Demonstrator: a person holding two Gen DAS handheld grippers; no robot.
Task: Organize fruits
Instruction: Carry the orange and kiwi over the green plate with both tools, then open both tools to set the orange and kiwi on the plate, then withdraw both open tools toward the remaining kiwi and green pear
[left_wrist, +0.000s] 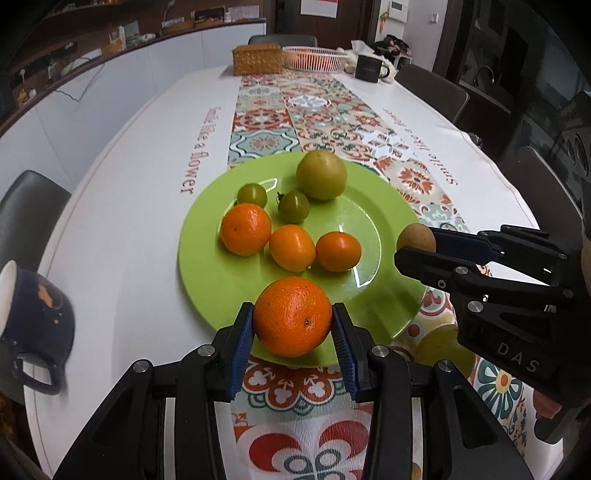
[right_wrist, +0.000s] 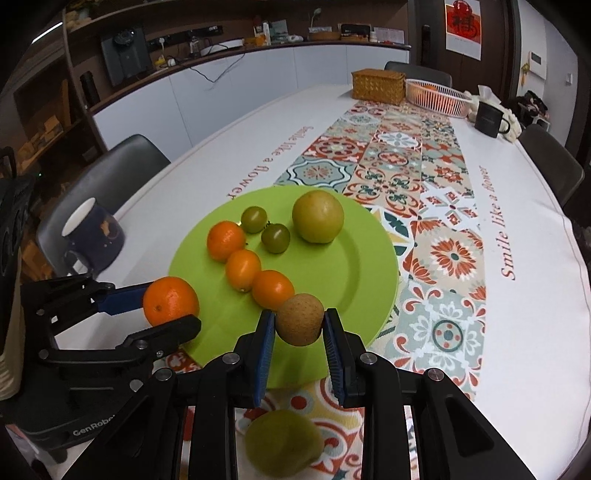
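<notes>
My left gripper (left_wrist: 293, 317) clamps an orange (left_wrist: 292, 315) over the green plate's (left_wrist: 369, 221) near rim, while my right gripper (right_wrist: 299, 325) grips a brown fruit (right_wrist: 300, 319) above its right edge.

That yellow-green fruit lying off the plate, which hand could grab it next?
Neither yet: both are full. Probably the right gripper, once it sets down its brown fruit, since the yellow-green fruit lies just under it.

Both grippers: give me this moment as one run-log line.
left gripper: shut on orange | right gripper: shut on kiwi | both over plate near rim | six fruits on plate
</notes>
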